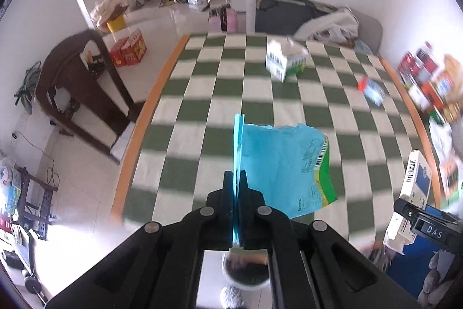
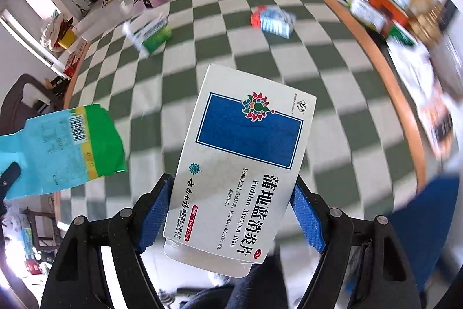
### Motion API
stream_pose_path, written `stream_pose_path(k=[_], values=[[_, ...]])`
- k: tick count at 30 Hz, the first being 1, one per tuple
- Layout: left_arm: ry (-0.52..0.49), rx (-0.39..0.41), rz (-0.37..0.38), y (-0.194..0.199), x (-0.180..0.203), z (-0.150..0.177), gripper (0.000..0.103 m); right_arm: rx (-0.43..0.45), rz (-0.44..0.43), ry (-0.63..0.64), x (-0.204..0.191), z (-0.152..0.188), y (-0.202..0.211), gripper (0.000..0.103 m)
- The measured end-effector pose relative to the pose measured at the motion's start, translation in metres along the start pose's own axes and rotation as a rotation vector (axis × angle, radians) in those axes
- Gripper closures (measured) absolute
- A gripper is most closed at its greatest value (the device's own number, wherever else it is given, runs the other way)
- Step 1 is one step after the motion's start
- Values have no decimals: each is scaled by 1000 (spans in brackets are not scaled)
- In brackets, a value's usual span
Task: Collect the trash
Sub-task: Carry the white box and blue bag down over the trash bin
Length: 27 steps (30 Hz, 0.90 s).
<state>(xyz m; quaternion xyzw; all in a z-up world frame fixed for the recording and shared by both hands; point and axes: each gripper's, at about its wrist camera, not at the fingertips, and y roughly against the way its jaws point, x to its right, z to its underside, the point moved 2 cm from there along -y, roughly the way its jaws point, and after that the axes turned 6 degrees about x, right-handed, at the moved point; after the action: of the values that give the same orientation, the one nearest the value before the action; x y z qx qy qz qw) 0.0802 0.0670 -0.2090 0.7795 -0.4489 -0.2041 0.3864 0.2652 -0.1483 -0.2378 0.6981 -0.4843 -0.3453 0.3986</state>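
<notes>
The medicine box (image 2: 240, 164), white with a blue panel, is clamped by its long sides between the blue pads (image 2: 153, 210) of the right gripper (image 2: 231, 210), raised above the green-and-white checked table (image 2: 332, 71). The left gripper (image 1: 238, 120) is clenched on the edge of a torn blue-and-green wrapper (image 1: 289, 167), which hangs to its right over the same table. Farther across the table lie a green-and-white carton (image 1: 285, 60) and a small red-and-blue box (image 1: 371, 90).
</notes>
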Motion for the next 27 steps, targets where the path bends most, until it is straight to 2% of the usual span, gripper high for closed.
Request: stream_pose_path(k=[7,10,13,16,20,23,27], values=[[-15,-119,-3,35,-38,109,103,-105,-53,8,-6,142,38,22],[-3,-193,-22,33,-55,154,103,-168,-65,28,-5,194,37,22],[28,-275,-49,12,-62,195,103,-224,-78,31,2,236,25,22],[54,-340,-68,-24,-60,236,103,-283,-83,24,12,271,-3,22],[108,-435,-62,-97,-52,285,103,-341,-81,26,24,312,-59,22],[150,-505,-43,-167,-43,321,103,-369,-82,16,33,341,-115,22],[175,-560,-21,-244,-30,356,103,-404,-99,-21,43,372,-203,22]])
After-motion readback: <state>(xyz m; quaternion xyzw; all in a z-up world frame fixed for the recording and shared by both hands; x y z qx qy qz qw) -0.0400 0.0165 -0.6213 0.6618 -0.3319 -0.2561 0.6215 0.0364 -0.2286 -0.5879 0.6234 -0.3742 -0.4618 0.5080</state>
